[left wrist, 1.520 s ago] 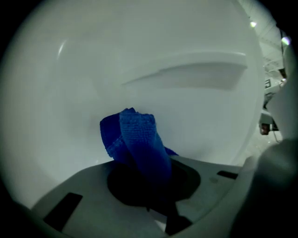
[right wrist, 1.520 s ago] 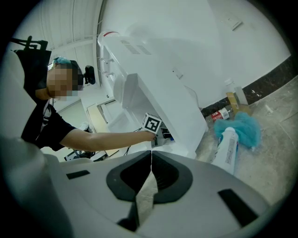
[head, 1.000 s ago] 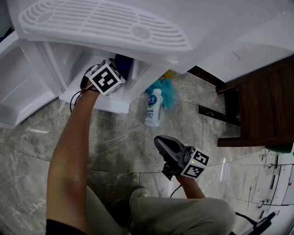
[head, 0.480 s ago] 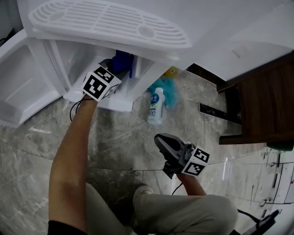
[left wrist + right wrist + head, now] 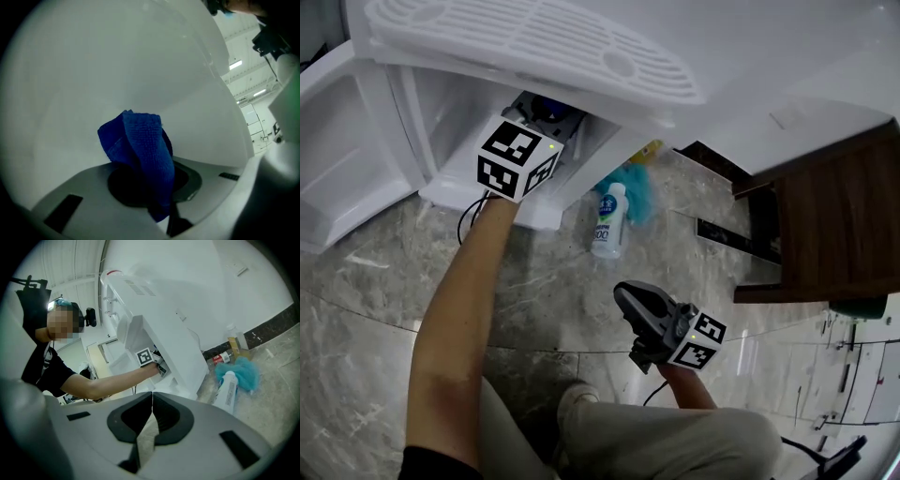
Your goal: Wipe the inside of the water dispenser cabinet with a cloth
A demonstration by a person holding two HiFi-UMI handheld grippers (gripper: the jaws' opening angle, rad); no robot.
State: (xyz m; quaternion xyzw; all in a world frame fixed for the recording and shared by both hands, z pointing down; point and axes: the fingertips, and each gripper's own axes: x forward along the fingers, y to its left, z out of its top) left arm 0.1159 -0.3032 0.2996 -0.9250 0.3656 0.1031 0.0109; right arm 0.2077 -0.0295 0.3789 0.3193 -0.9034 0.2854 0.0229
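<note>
A grey marble floor (image 5: 375, 309) spreads under both tools. The white water dispenser cabinet (image 5: 441, 112) stands open, its door (image 5: 337, 150) swung out to the left of the left hand-held gripper (image 5: 539, 111) and the dispenser's slotted drip tray (image 5: 534, 42) overhanging that gripper from above. A dark wooden cupboard (image 5: 834, 216) stands well off to the right of the right hand-held gripper (image 5: 623, 295).

The person's left forearm (image 5: 459, 309) reaches up to the cabinet opening, and the left hand-held gripper (image 5: 157, 197) is pushed inside it, with only its marker cube (image 5: 517, 157) outside the edge. Its jaws are clamped on a blue cloth (image 5: 140, 150), which bunches up ahead of the tips against the pale inner wall (image 5: 117, 70); it seems to touch that wall, though the gripper view is too close to be sure. From the head view a scrap of the cloth (image 5: 546, 103) shows just beyond the cube.

The right hand-held gripper (image 5: 152, 397) hangs low above the floor, well apart from the cabinet, its jaws pressed together with nothing between them.

Ahead of the right hand-held gripper, a white bottle (image 5: 609, 221) lies on its side on the floor. Just beyond that lies a fluffy teal bundle (image 5: 639, 192), touching the bottle's top end. Small bottles (image 5: 233, 345) stand against the wall farther off.
</note>
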